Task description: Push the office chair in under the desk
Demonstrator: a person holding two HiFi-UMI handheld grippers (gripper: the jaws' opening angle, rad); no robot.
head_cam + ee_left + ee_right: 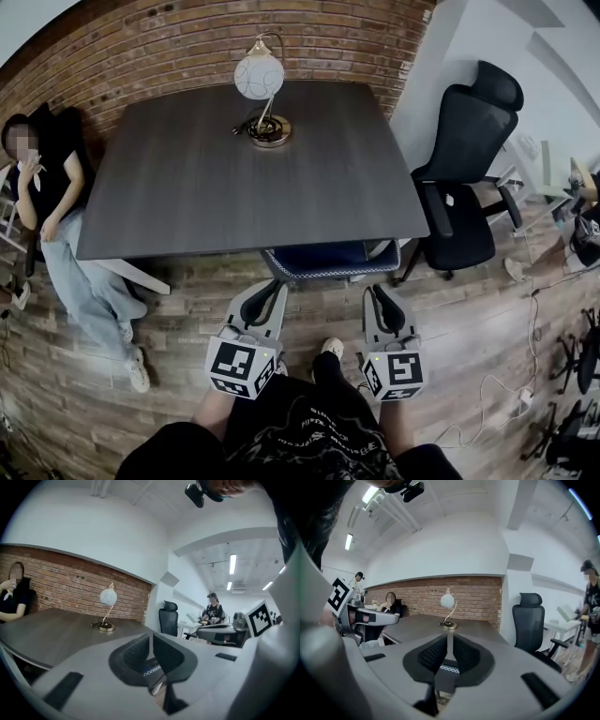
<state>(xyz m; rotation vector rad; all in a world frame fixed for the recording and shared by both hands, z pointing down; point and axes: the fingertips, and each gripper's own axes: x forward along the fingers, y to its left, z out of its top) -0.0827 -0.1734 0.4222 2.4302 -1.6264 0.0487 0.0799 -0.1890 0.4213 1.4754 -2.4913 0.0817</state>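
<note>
Left gripper (277, 291) and right gripper (378, 294): both pairs of jaws are drawn together with nothing clamped, tips right at the rear rim of the blue padded office chair (330, 260); I cannot tell whether they touch it. The chair sits mostly beneath the near edge of the dark grey wood-grain desk (253, 178), with only a blue strip protruding. Judged nearly complete: at most a final nudge remains.

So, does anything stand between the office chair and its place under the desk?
Nothing visible does. The office chair already sits partly beneath the desk's near edge; the black chair to its right and the seated person at the left are both clear of it.
</note>
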